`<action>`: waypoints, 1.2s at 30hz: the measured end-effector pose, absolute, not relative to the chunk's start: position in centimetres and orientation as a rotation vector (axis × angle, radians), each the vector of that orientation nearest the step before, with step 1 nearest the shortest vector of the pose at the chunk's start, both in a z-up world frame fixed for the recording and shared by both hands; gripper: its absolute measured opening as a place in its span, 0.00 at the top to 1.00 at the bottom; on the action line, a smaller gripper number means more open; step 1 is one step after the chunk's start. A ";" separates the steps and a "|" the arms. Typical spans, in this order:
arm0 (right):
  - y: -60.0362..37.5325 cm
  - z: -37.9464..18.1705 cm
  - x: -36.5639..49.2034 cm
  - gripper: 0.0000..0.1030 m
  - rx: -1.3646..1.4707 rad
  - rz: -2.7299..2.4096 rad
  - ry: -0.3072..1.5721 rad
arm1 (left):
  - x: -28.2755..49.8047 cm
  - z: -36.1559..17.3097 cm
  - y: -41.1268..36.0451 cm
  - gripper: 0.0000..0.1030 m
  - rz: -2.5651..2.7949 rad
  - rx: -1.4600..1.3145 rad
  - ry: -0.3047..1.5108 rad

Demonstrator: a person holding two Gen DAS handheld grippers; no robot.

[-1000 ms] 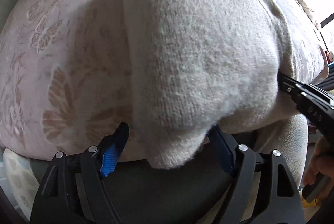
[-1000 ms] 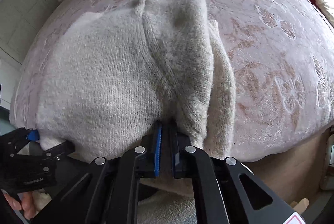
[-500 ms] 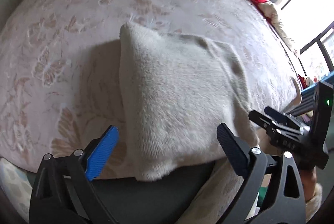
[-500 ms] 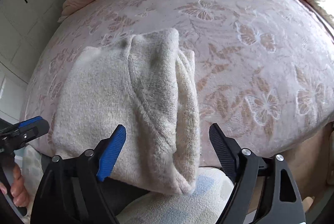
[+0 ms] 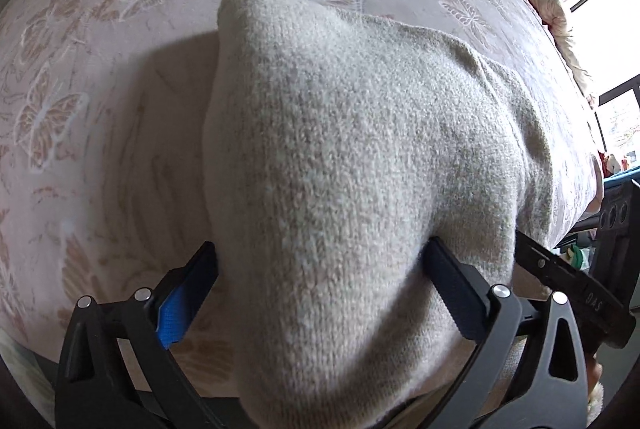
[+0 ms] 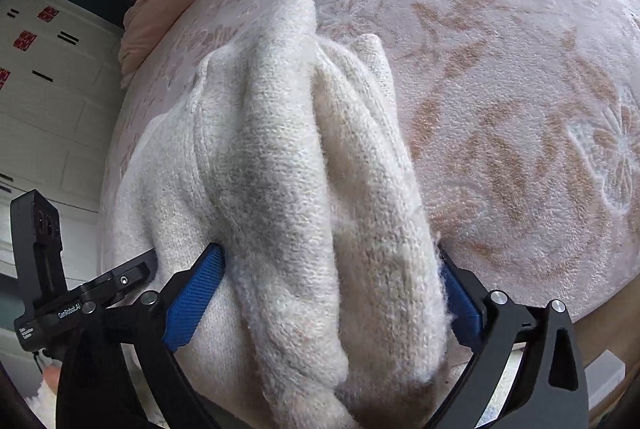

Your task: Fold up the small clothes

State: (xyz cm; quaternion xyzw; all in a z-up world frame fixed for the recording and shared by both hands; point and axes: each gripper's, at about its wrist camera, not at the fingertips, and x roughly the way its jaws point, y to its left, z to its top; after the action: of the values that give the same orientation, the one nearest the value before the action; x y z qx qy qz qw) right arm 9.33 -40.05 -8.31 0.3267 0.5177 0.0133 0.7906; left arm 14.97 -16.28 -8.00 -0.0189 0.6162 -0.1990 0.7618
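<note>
Now both jaws opening astride sweater [image 5: 360,169].

black hand-held gripper [image 5: 320,281], blue pads [image 5: 176,309], silver screws, white lettering

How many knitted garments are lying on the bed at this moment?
1. A cream knitted sweater, folded, lies on the pink butterfly-patterned bedspread at its near edge, between both grippers' opening jaws. A layer beneath it could be hidden.
</note>
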 end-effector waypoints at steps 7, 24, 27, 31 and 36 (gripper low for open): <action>-39.9 -8.6 9.4 0.05 0.711 0.041 1.082 | 15.5 -9.2 -15.6 0.04 -0.461 -0.124 1.358; -38.8 2.5 2.5 0.67 0.722 0.090 0.906 | 12.2 1.2 -13.3 0.60 -0.624 -0.249 1.296; -37.5 7.7 0.8 0.67 0.638 0.101 0.819 | 10.6 5.9 -12.3 0.59 -0.686 -0.251 1.204; -35.2 15.6 -1.6 0.67 0.546 0.131 0.649 | 8.2 13.4 -10.8 0.59 -0.742 -0.198 1.004; -31.1 23.8 -2.0 0.66 0.449 0.199 0.470 | 6.0 22.1 -6.9 0.58 -0.752 -0.145 0.735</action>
State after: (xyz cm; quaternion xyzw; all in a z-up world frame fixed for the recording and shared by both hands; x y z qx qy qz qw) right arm -1.99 -31.07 23.77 0.2201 0.2306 0.0977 0.9428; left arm 5.96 -6.91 22.12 -0.0693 0.3505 -0.3585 0.8624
